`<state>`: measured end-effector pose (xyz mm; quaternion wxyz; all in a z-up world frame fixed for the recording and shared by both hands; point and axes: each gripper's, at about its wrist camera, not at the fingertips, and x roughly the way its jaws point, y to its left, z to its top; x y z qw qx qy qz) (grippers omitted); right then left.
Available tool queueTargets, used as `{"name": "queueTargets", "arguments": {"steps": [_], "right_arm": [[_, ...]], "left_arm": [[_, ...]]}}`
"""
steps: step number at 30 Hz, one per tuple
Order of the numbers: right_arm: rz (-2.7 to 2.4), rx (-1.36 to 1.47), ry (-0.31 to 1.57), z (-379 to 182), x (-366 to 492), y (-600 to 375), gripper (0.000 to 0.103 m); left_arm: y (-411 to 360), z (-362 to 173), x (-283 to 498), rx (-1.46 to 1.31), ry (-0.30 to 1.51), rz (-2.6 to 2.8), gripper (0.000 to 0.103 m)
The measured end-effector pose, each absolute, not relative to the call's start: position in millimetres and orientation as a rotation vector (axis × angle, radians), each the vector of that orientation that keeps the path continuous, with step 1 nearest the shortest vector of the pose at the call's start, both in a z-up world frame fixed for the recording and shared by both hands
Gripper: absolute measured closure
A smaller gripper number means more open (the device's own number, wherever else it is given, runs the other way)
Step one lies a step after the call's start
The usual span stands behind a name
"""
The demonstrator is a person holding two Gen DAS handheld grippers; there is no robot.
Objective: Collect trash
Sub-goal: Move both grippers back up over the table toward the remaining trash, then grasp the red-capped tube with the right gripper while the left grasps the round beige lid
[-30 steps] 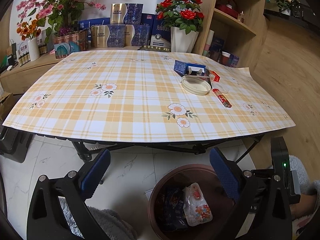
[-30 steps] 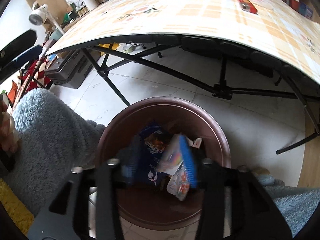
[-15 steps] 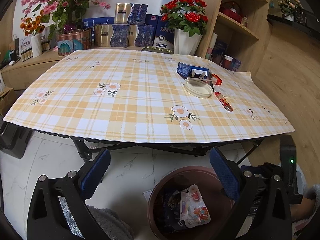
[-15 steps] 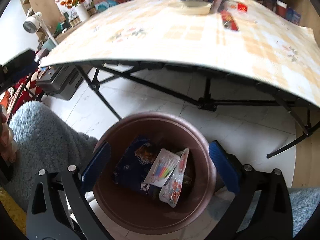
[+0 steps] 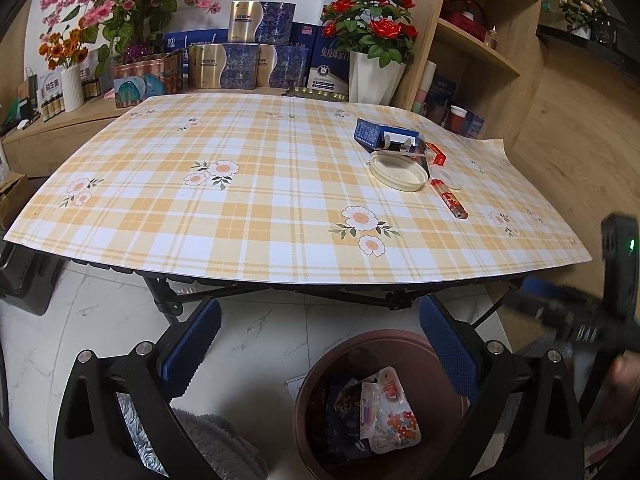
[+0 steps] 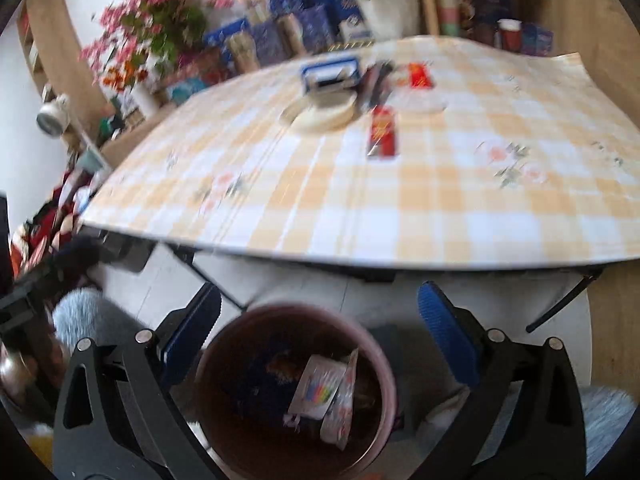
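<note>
A brown round bin (image 5: 320, 384) stands on the floor in front of the table and holds several wrappers (image 5: 390, 416); it also shows in the right wrist view (image 6: 384, 364). On the plaid table (image 5: 240, 208) lie a blue box (image 5: 384, 134), a cream lid (image 5: 396, 170), a red tube (image 5: 450, 199) and a small red packet (image 5: 436, 154). My left gripper (image 5: 320, 350) is open and empty, low before the table edge. My right gripper (image 6: 320, 332) is open and empty above the bin, and appears blurred at the right of the left wrist view (image 5: 576, 316).
Flower vases (image 5: 374, 76) and gift boxes (image 5: 244, 64) line the back of the table. Wooden shelves (image 5: 476, 52) stand at the right. Black folding table legs (image 5: 280, 292) cross under the tabletop. A black case (image 5: 24, 284) sits on the floor at the left.
My right gripper opened and dropped a wrapper into the bin, then rose and tilted up toward the table. My left gripper lifted slightly.
</note>
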<state>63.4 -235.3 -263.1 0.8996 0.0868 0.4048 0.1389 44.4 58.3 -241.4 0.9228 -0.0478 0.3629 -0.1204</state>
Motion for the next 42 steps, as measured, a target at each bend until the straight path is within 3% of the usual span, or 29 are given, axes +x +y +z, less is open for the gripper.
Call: {"name": "queueTargets", "arguments": {"steps": [19, 21, 25, 27, 31, 34, 37, 42], "right_arm": [[0.171, -0.013, 0.906, -248.9, 172.5, -263.6, 0.008], [0.176, 0.004, 0.924, -252.2, 186.7, -258.3, 0.022], [0.156, 0.038, 0.963, -261.8, 209.7, -249.2, 0.034], [0.141, 0.046, 0.980, -265.7, 219.4, -244.8, 0.045], [0.125, 0.051, 0.974, -268.1, 225.2, -238.4, 0.049], [0.114, 0.013, 0.959, -268.8, 223.6, -230.2, 0.059], [0.140, -0.006, 0.944, -268.9, 221.3, -225.6, 0.075], [0.171, 0.066, 0.934, -264.5, 218.3, -237.5, 0.076]], "left_arm": [[51.5, -230.0, 91.7, -0.132, 0.756, -0.229, 0.006], [47.7, -228.6, 99.8, -0.136, 0.753, -0.236, 0.006], [39.1, -225.2, 116.2, -0.152, 0.744, -0.250, 0.006], [33.8, -223.9, 122.7, -0.151, 0.736, -0.259, 0.006], [25.5, -227.5, 132.9, -0.144, 0.747, -0.270, 0.006], [21.6, -231.3, 138.8, -0.142, 0.758, -0.274, 0.006], [17.9, -233.5, 145.0, -0.142, 0.768, -0.280, 0.006], [1.5, -232.3, 160.7, -0.132, 0.775, -0.329, 0.006]]}}
